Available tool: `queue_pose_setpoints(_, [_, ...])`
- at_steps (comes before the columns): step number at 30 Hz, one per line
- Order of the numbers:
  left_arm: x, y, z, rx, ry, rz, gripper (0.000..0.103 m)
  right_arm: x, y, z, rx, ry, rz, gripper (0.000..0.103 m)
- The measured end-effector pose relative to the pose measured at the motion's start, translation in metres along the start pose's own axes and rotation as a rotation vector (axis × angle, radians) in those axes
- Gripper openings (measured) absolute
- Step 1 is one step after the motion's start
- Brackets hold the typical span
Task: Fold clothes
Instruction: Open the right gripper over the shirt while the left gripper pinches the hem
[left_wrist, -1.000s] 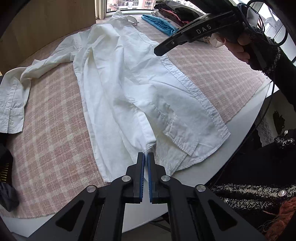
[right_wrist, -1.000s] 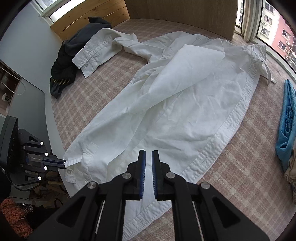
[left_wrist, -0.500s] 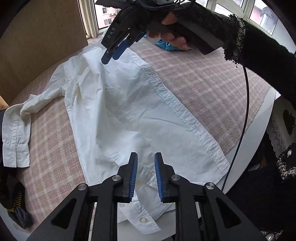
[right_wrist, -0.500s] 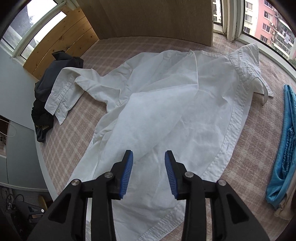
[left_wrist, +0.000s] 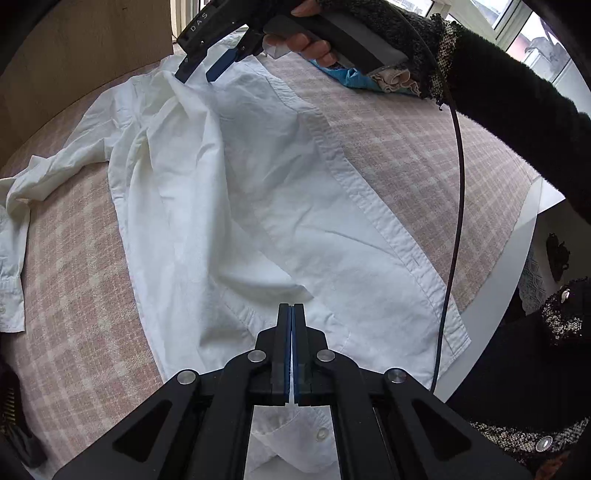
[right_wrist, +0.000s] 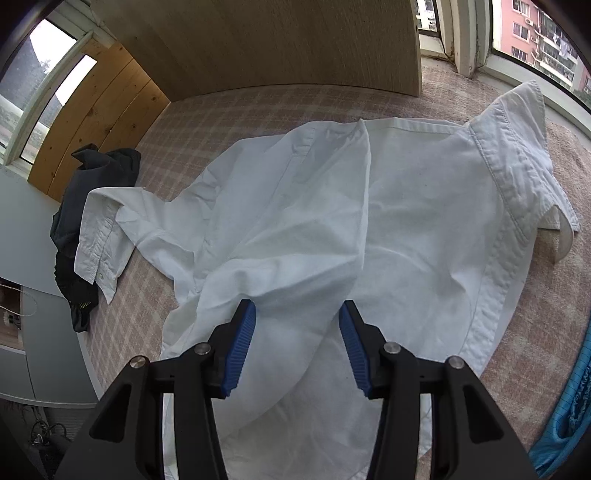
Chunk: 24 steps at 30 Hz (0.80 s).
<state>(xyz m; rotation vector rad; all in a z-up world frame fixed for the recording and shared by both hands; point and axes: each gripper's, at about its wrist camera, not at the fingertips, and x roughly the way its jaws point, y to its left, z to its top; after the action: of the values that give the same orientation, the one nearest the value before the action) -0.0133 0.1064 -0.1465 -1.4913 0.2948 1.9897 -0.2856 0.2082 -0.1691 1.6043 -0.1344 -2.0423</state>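
A white shirt (left_wrist: 258, 192) lies spread on the checked cloth, collar (right_wrist: 517, 158) at the far end and one cuffed sleeve (right_wrist: 99, 240) thrown out to the side. My left gripper (left_wrist: 291, 314) is shut, its tips pinching a fold of the shirt near the hem, with a buttoned cuff (left_wrist: 321, 434) under its arms. My right gripper (right_wrist: 297, 325) hovers low over the shoulder end, jaws opening. A raised fold of the shirt lies between its blue pads (right_wrist: 242, 343), which do not press on it. In the left wrist view the right gripper (left_wrist: 199, 70) is at the top.
A pink checked cloth (left_wrist: 424, 147) covers the table, whose white edge (left_wrist: 509, 266) runs along the right. A dark garment (right_wrist: 96, 177) is heaped by the sleeve. Blue cloth (right_wrist: 569, 406) lies beyond the collar. A black cable (left_wrist: 456, 221) hangs from the person's dark sleeve (left_wrist: 517, 92).
The left gripper opened over the shirt's lower part, then shut on a fold. The right gripper went from shut to open and travelled toward the collar end, sinking closer to the cloth.
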Motion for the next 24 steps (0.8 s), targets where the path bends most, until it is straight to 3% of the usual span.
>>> queue_pose_setpoints(5, [-0.004, -0.013, 0.008, 0.02, -0.019, 0.041, 0.002, 0.001, 0.007, 0.006, -0.014, 0.01, 0.0, 0.047])
queue_pose_setpoints(7, [0.008, -0.013, 0.013, 0.004, 0.0, 0.067, 0.031, 0.0, 0.01, 0.006, -0.027, 0.009, -0.008, 0.047])
queue_pose_setpoints(9, [0.022, -0.012, 0.018, -0.001, 0.028, 0.123, 0.039, -0.001, 0.012, 0.006, -0.039, 0.01, -0.018, 0.047])
queue_pose_setpoints(13, [0.045, -0.008, 0.02, -0.011, 0.08, 0.144, 0.036, 0.0, 0.011, 0.004, -0.043, 0.014, -0.029, 0.047])
queue_pose_setpoints(14, [0.05, -0.006, 0.019, -0.01, 0.091, 0.136, 0.023, 0.001, 0.01, 0.004, -0.039, 0.012, -0.026, 0.047])
queue_pose_setpoints(17, [0.051, 0.001, 0.016, -0.008, 0.077, 0.123, 0.005, 0.002, 0.006, 0.006, -0.022, 0.008, -0.008, 0.047])
queue_pose_setpoints(21, [0.027, 0.012, 0.012, -0.06, 0.026, 0.047, 0.004, 0.002, 0.003, 0.009, -0.008, 0.005, 0.019, 0.047])
queue_pose_setpoints(24, [-0.001, 0.002, 0.009, -0.037, -0.029, -0.022, 0.004, -0.001, 0.005, 0.01, -0.011, -0.019, 0.053, 0.046])
